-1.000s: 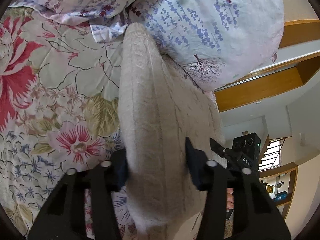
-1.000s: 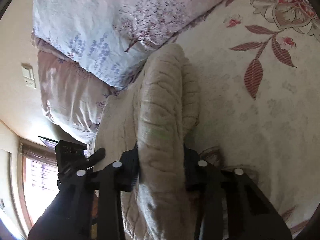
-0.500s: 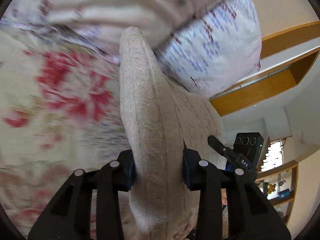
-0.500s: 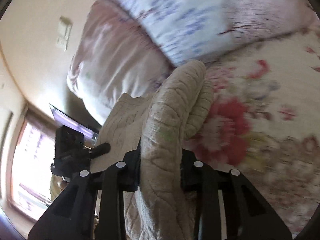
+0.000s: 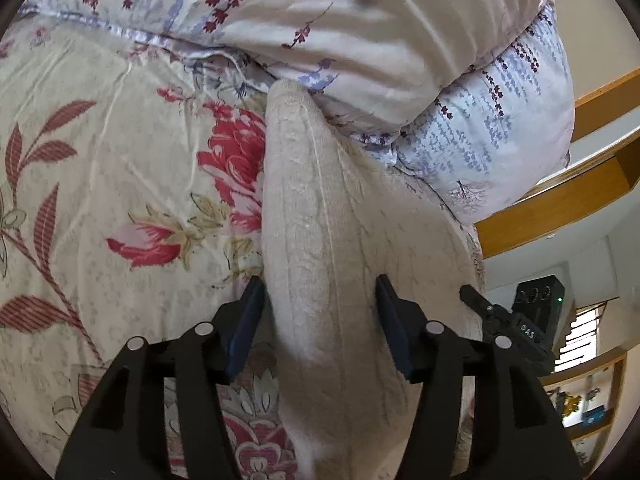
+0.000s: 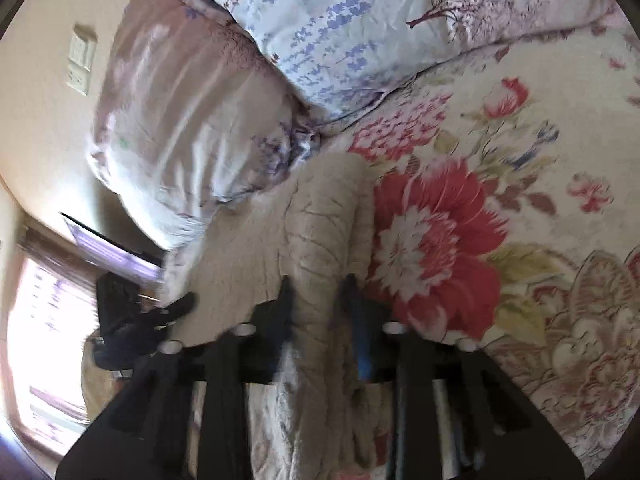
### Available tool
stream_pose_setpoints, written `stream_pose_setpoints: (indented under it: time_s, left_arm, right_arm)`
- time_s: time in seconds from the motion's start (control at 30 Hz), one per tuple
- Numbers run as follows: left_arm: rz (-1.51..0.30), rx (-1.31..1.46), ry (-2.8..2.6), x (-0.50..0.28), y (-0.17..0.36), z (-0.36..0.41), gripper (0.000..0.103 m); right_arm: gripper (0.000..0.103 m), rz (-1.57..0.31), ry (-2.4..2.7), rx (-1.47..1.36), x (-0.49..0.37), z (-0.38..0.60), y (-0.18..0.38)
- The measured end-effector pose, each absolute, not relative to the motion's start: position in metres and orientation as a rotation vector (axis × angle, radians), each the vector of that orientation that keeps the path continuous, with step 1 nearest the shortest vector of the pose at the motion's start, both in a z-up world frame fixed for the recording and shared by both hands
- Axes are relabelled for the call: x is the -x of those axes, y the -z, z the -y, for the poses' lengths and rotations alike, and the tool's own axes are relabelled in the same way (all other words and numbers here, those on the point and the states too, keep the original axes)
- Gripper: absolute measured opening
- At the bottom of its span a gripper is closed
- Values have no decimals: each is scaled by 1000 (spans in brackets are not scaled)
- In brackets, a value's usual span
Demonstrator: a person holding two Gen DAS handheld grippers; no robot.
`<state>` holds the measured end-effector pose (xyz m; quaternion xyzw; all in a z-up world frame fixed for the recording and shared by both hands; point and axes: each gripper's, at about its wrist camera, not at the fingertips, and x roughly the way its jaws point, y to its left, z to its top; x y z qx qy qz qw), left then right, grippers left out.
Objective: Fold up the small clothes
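A beige cable-knit garment (image 5: pixel 320 220) lies over a floral bedspread (image 5: pixel 100 184), its far end against the pillows. My left gripper (image 5: pixel 320 304) has its jaws spread on either side of the knit, with a gap at each pad. In the right wrist view the same beige knit (image 6: pixel 324 232) runs between the fingers of my right gripper (image 6: pixel 320 292), which is shut on a bunched fold of it. The right gripper also shows at the right of the left wrist view (image 5: pixel 516 324), and the left gripper at the left of the right wrist view (image 6: pixel 132 320).
Floral pillows (image 5: pixel 360 28) are piled at the head of the bed, right behind the garment. A wooden shelf edge (image 5: pixel 560 200) and a window (image 6: pixel 44 340) lie beyond the bed. A wall switch (image 6: pixel 82 60) is on the wall.
Both grippers swung with the knit toward the pillows. The left jaws, closed on the garment half a second ago, have opened. The right gripper stays clamped on its fold.
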<state>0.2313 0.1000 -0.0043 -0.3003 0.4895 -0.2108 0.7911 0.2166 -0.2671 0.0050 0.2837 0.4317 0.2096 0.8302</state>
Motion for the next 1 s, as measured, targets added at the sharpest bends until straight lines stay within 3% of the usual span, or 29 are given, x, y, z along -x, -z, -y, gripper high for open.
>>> stream_pose_setpoints:
  time_s: [0.2,0.33,0.4,0.53,0.6,0.67,0.73,0.8,0.87,1.0]
  left_arm:
    - [-953,435,354,-209,-31,-78,61]
    - [-826,305,376,-171,-60,-70,68]
    - [-786,218,403,-153,-68,-58,69]
    - [-828,124,426,-147,-61,-37,72]
    - [-870,96,393,-153,-48,-30,73]
    - [-893,57,343,-159,-36,-24,81]
    - [-907,111,345,-160,-31,-31,81]
    - [-910,161,358,-154,-32,-40,81]
    - [-884,184,347,-142,-35,-50,82]
    - [-822,177,292,-109,-40,-65,93]
  right_arm:
    - [26,-851,-303,-368,-202,247,-23]
    - [39,-716,-313,-270,-167,243,-47]
    - [39,-676,-390,-262,-152,238,-55]
    - [49,-753,-464,-230,-154,219,-47]
    - [50,-859,-394,-197,-169,213,-24]
    - [52,-836,-382,-206,-171,213,-20]
    - [52,-837,-367,-194,-167,212,-24]
    - [62,-796,-350,-175,-153,213,-31]
    - [92,-738,-308,-143,-136,213,-39]
    - [100,-635,-227,-79,-106,215,-45]
